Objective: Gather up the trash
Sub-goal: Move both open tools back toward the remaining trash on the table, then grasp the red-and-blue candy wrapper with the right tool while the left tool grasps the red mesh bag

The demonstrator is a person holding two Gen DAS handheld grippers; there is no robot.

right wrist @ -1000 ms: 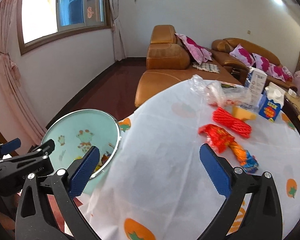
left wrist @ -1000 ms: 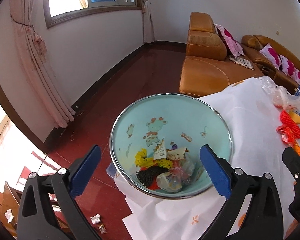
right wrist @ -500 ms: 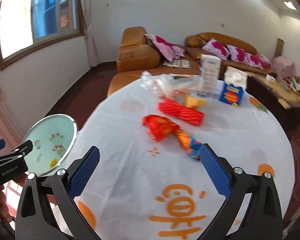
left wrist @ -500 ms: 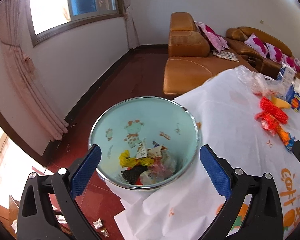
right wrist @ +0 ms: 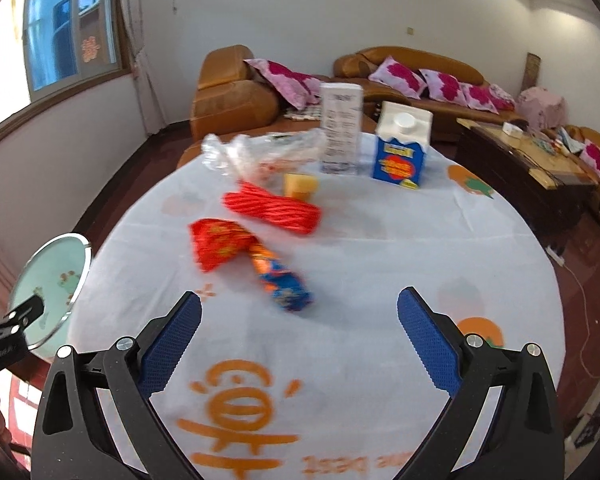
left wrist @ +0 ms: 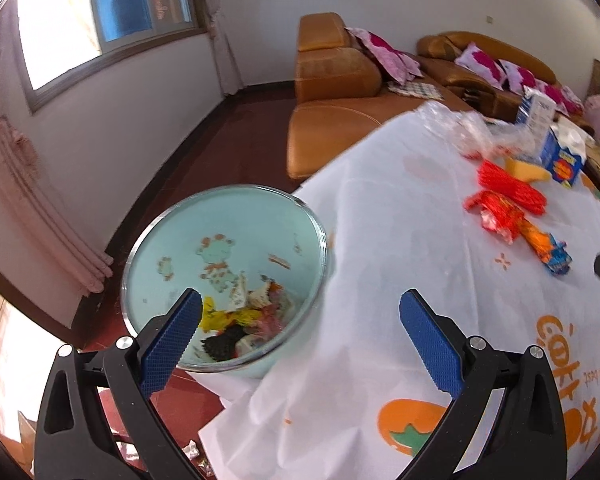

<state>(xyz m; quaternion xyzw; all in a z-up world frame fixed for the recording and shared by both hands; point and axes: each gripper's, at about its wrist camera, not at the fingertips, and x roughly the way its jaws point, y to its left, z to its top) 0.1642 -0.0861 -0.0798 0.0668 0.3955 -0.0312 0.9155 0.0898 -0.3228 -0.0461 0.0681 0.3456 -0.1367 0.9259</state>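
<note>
Right wrist view looks down at a round worktop [right wrist: 380, 264] with a white cloth. The right hand-held gripper [right wrist: 299, 338] has its two blue pads wide apart. Its jaws have just been closing a little, and nothing is between them. Just past the pads, a bit to the left, lies an orange and blue wrapper [right wrist: 281, 280]. It touches a red crumpled wrapper [right wrist: 220, 242] that lies further away and more to the left. Beyond those is a red net [right wrist: 274, 208], and behind the net sits a yellow sponge [right wrist: 299, 185]. A clear plastic bag [right wrist: 260, 152] lies at the far edge. A white box [right wrist: 340, 134] and a blue carton [right wrist: 402, 148] stand upright near each other at the back.

The trash bin [right wrist: 50, 276] is far to the left, off the edge of the worktop and well apart from the wrappers.

In the left wrist view, the left hand-held gripper [left wrist: 300, 338] is also spread wide and holds nothing. The trash bin [left wrist: 228, 240] is right in front of it, a bit to the left. Its left pad shows in front of the bin's mouth. Inside, at the bottom, is a pile of trash [left wrist: 244, 326] in yellow, black and white bits. The bin stands against the hanging cloth of the worktop [left wrist: 400, 240]. The wrappers [left wrist: 516, 226] lie far to the right.
</note>
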